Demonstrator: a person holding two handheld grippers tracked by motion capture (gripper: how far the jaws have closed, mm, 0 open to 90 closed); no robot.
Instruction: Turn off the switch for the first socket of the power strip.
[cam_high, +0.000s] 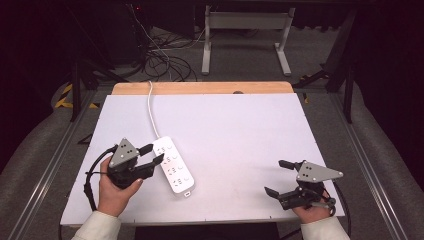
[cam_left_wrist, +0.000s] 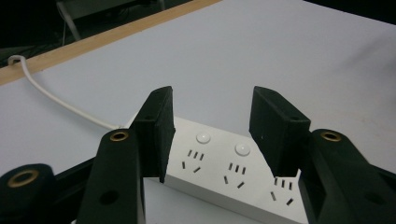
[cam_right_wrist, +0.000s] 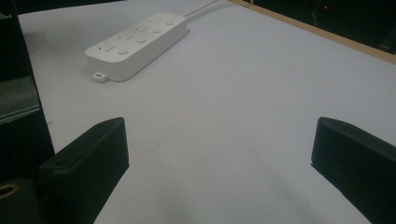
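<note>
- A white power strip (cam_high: 173, 165) lies flat on the white table (cam_high: 235, 135), in its near-left part, set at a slant with one short end toward the near edge.
- The strip is a long, smooth plastic bar with rounded corners; its top carries rows of dark socket slots and small round buttons (cam_left_wrist: 203, 138), and a little tab sticks out from its near end (cam_right_wrist: 98, 75).
- A thin white cord (cam_high: 150, 107) runs from the strip's far end in a soft curve to the table's far edge, where a strip of bare wood (cam_high: 200, 88) shows beyond the matte white surface.
- The left gripper (cam_high: 151, 154), matte black with a grey three-cornered plate on top, is held in the left hand (cam_high: 116, 190) just beside the strip's left long side; its jaws stand apart, released, gripping nothing, and in the left gripper view the strip lies just beyond and between the blocky, flat-faced tips.
- The right gripper (cam_high: 277, 177) sits in the right hand (cam_high: 312, 212) near the table's near-right corner, well apart from the strip; its jaws are spread wide over bare surface, holding nothing.
- Between the two grippers, and across the whole far and right part of the table, the surface is open and smooth.
- Beyond the table are dark floor, tangled cables (cam_high: 162, 60) and a pale metal frame (cam_high: 247, 30).
</note>
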